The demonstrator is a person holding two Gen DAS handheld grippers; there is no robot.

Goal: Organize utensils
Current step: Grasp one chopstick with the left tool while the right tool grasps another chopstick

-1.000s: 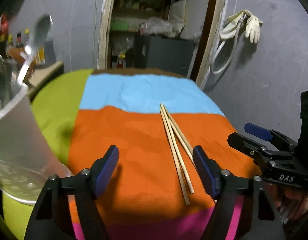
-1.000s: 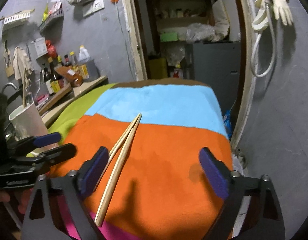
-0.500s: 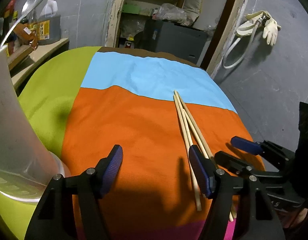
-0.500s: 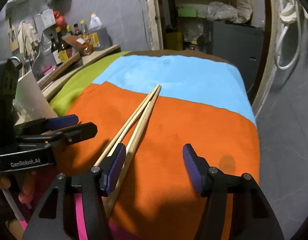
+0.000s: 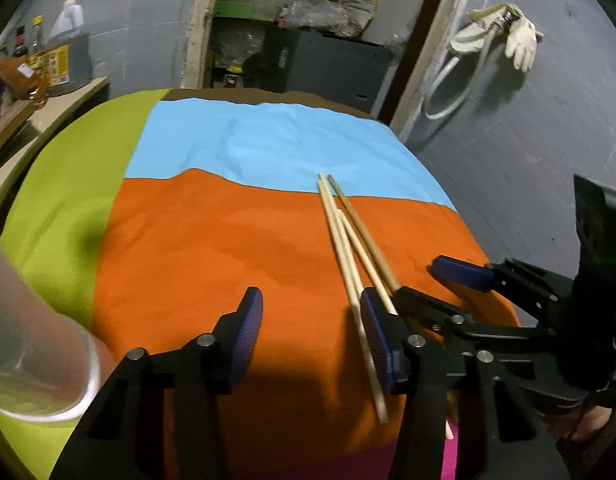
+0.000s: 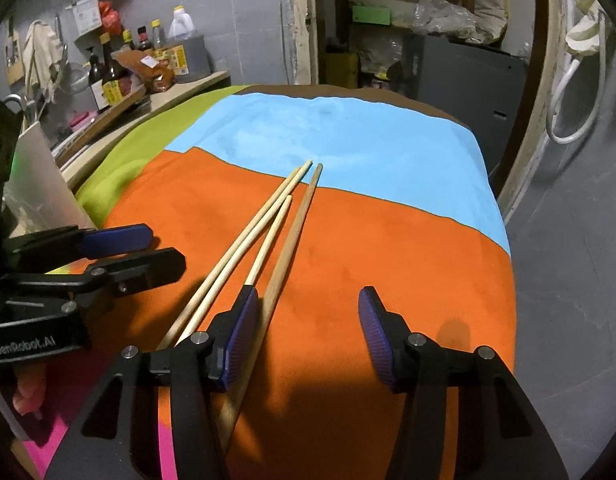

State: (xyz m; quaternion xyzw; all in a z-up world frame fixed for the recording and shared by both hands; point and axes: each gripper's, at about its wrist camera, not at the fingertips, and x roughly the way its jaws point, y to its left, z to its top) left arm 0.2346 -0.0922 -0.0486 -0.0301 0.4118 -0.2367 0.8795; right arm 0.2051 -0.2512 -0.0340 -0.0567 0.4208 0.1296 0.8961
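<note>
Three wooden chopsticks (image 5: 350, 240) lie fanned on the orange band of the cloth; they also show in the right wrist view (image 6: 264, 236). My left gripper (image 5: 312, 332) is open and empty, low over the cloth, its right finger beside the chopsticks. My right gripper (image 6: 304, 340) is open and empty, its left finger (image 6: 238, 340) over the chopsticks' near ends. A translucent white utensil holder (image 5: 32, 336) stands at the left edge, also seen in the right wrist view (image 6: 40, 176).
The table is covered by a green, blue, orange and pink cloth (image 5: 212, 240). A shelf with bottles (image 6: 148, 64) runs along the left wall. The table's right edge (image 6: 508, 240) drops off beside a grey wall.
Both grippers have moved down and closer to the chopsticks, and their jaws have narrowed somewhat. The chopsticks have spread a little. The holder has slid to the left edge of the left view.
</note>
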